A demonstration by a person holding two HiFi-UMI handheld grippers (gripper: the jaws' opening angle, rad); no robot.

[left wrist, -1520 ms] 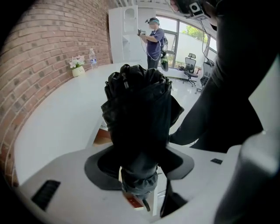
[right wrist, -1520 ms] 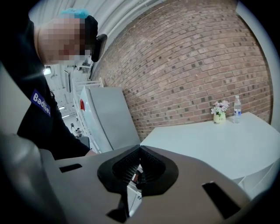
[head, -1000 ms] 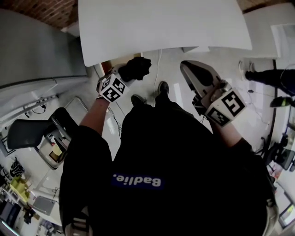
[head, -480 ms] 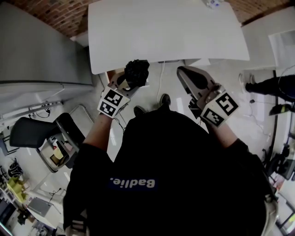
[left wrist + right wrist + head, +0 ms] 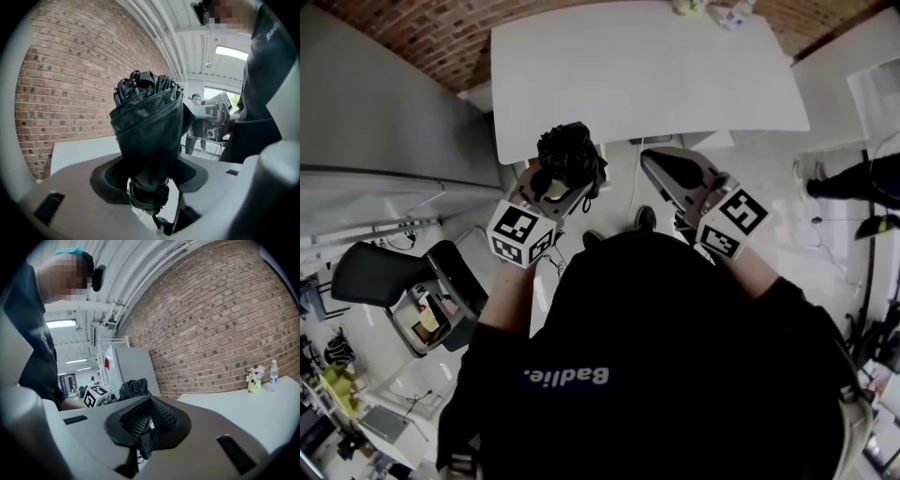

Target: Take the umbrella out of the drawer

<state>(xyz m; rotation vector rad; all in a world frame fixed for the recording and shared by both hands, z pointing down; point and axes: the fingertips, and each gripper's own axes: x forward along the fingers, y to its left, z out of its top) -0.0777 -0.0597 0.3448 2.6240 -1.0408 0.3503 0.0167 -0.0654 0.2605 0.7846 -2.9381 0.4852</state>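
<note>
Black folded umbrella [image 5: 570, 155] is sitting pinched in my left gripper [image 5: 558, 185] at the white table's [image 5: 647, 84] edge, with my right gripper [image 5: 652, 162] pressed together, empty, alongside. In the left gripper view, a brick wall [image 5: 70, 84] is rising behind the umbrella [image 5: 147, 136]. In the right gripper view, a bottle [image 5: 273, 372] and flowers [image 5: 254, 375] are standing on the table [image 5: 243, 404]. I'm holding the umbrella higher than a second ago.

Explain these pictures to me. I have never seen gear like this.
No robot here: a person holds a claw in each hand. The head view looks down from a camera on their head; the two gripper views come from cameras riding on the claws. The left claw grips a folded black umbrella, held up near the white table. The right claw is shut and empty. At the table's far edge stand a small vase of flowers and a water bottle.
</note>
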